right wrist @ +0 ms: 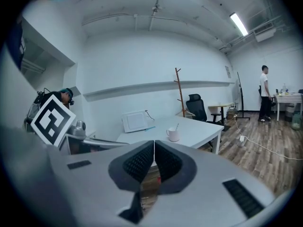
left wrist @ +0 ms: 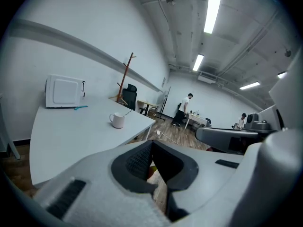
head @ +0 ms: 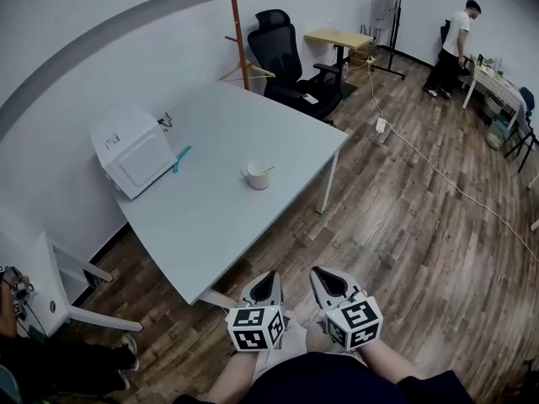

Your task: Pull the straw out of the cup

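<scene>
Head view: we hold both grippers low and close to the body, off the table, just past its near corner. The left gripper and right gripper sit side by side, marker cubes toward us, tips pointing at the table.

Left gripper view: the jaws meet at the tips, and only wooden floor shows through the gap behind the pads. Nothing is gripped.

Right gripper view: same reading; the ribbed pads are pressed together at the tips and hold nothing.

The white cup stands upright on the table, away from every corner and nearer the edge that faces the open floor. The straw is in the cup, leaning over the rim to the right. Both are well apart from either gripper.

Other items noted: a white microwave at the wall-side edge, with a teal object lying just beside it. A black office chair stands beyond the far edge, and a wooden coat stand is next to it. A person stands at a distant desk.
</scene>
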The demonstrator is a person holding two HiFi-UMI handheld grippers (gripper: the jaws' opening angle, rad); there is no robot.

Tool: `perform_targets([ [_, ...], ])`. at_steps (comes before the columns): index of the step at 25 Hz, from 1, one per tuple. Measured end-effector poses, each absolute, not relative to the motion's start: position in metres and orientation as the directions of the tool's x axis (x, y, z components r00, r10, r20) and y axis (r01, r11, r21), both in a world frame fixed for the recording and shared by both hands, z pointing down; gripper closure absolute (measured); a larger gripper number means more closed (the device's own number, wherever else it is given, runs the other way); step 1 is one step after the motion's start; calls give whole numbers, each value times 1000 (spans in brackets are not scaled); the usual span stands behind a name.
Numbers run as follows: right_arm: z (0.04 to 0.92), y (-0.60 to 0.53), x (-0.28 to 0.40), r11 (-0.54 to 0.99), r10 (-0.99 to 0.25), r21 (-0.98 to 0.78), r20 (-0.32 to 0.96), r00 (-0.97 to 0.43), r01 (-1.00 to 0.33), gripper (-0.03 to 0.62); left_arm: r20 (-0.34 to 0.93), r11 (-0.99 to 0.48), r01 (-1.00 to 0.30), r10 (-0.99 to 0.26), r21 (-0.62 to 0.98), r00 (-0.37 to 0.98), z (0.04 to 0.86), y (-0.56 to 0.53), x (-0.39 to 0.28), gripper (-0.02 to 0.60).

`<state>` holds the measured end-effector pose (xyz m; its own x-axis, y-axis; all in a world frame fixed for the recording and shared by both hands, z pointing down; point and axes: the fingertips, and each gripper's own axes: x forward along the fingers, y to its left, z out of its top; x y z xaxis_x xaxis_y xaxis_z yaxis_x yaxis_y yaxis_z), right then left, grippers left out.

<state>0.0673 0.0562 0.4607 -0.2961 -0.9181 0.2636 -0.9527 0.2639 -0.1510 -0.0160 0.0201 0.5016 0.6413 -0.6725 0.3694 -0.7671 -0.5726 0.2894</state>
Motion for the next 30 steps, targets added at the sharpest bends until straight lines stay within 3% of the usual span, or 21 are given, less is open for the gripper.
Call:
perform_targets([
  [30, 461, -111, 50, 305, -904, -134, 272, -331, -943, 565, 373, -560, -774, -679, 295, 633, 503, -143, -28, 568],
])
